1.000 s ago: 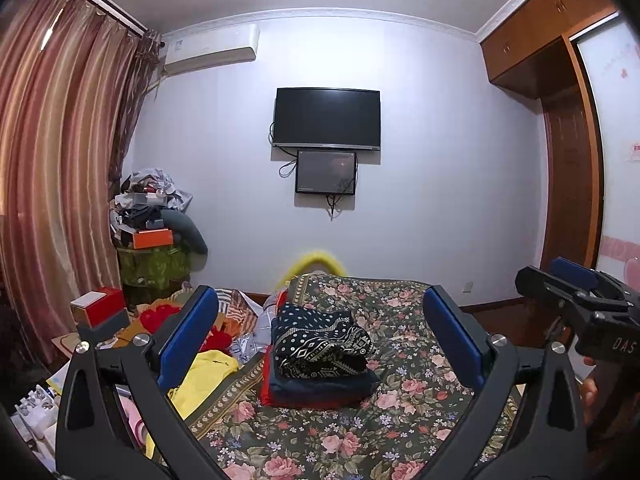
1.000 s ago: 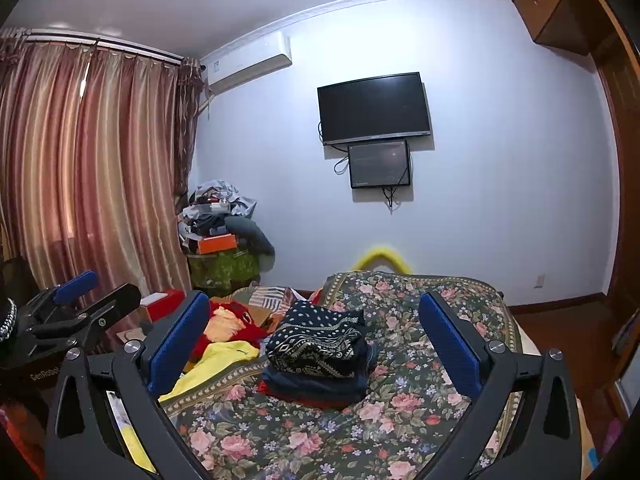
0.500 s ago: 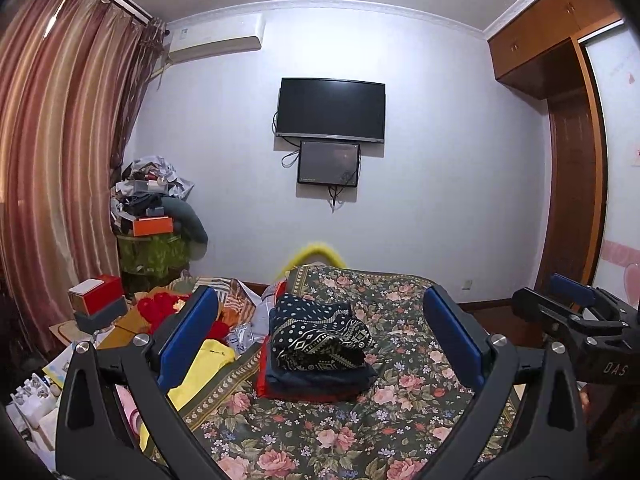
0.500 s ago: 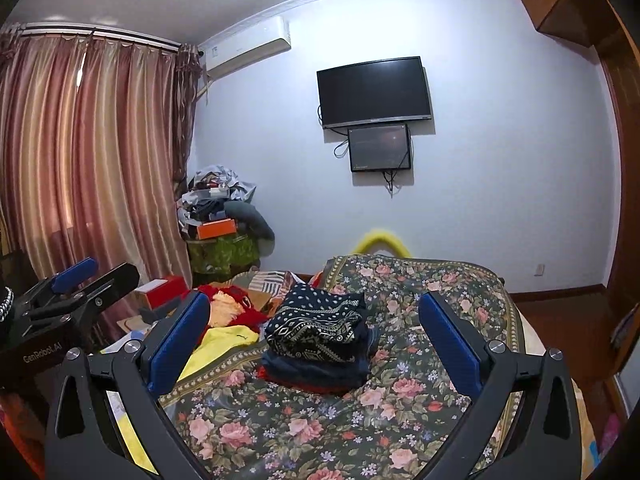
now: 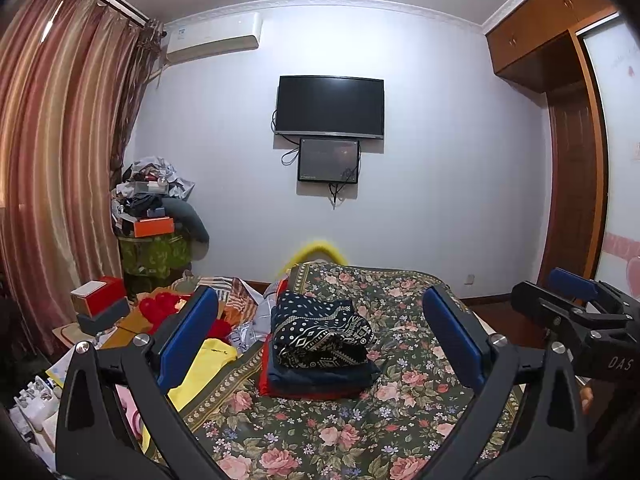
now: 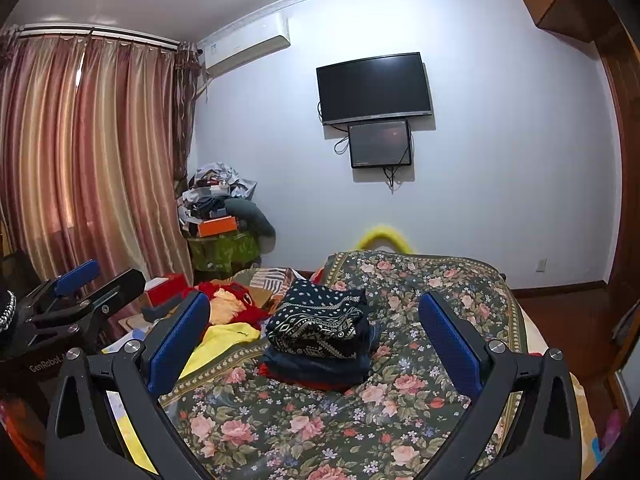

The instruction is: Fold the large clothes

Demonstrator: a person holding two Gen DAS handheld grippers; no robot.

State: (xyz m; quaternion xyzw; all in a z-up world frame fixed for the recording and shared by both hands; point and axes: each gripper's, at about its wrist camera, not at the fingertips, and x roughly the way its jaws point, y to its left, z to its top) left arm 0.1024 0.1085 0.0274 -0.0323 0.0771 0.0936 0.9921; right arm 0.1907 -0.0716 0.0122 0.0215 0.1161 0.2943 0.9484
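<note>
A: Since a second ago, both views are tipping upward a little; the television and the stack of folded clothes are sitting lower in the frame than before.

B: And the left tool?

A: It is hovering above the bed with its blue pads spread wide apart, gripping nothing. The right tool is doing the same, jaws parted and empty.

B: Where are the clothes lying?

A: The folded stack is resting on the floral bedspread, ahead of both tools and apart from them: a dark patterned garment on top, navy beneath, red at the bottom. Loose items are lying just left of it, a yellow garment and a red plush.

B: Anything behind?

A: Striped curtains are hanging at the left, an air conditioner above.
</note>
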